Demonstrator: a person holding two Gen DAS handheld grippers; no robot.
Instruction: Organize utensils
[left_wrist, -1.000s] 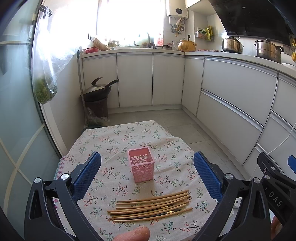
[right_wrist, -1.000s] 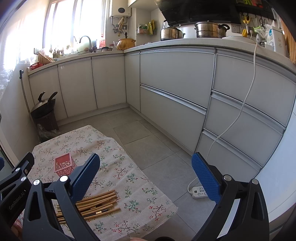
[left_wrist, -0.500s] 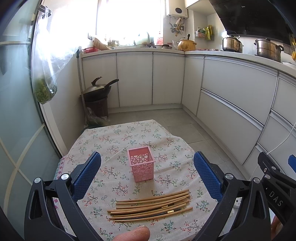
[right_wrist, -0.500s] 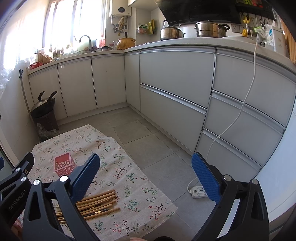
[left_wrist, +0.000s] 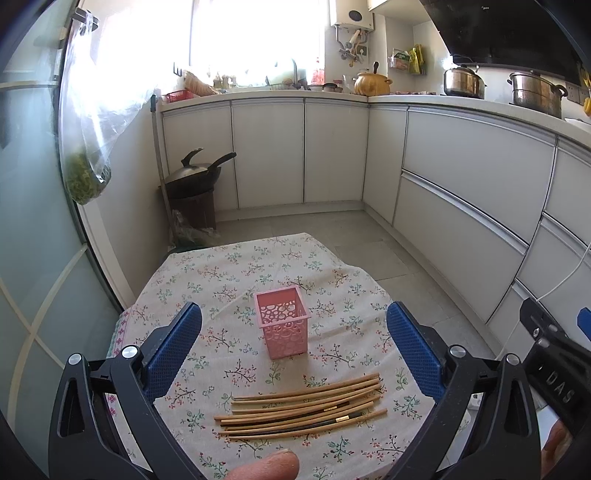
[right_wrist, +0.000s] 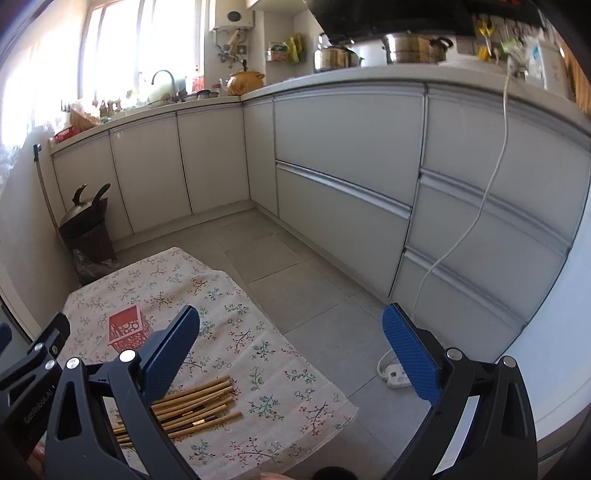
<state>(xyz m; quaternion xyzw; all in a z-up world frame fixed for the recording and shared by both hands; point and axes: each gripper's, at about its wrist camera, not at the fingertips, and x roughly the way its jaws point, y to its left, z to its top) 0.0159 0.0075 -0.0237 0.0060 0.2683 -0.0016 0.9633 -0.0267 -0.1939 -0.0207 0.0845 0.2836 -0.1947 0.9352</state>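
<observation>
A pink perforated holder (left_wrist: 282, 320) stands upright in the middle of a small table with a floral cloth (left_wrist: 229, 273). Several wooden chopsticks (left_wrist: 301, 406) lie side by side on the cloth, just in front of the holder. My left gripper (left_wrist: 293, 339) is open and empty, held above the table's near edge, with holder and chopsticks between its fingers. My right gripper (right_wrist: 290, 349) is open and empty, off the table's right side over the floor. The right wrist view shows the holder (right_wrist: 127, 330) and the chopsticks (right_wrist: 192, 404) at lower left, partly hidden by the left finger.
White kitchen cabinets (left_wrist: 461, 192) run along the back and right. A bin with a black wok (left_wrist: 195, 184) stands by the left wall. A white power strip (right_wrist: 397, 374) and cord lie on the tiled floor to the table's right. A glass door (left_wrist: 33, 221) is on the left.
</observation>
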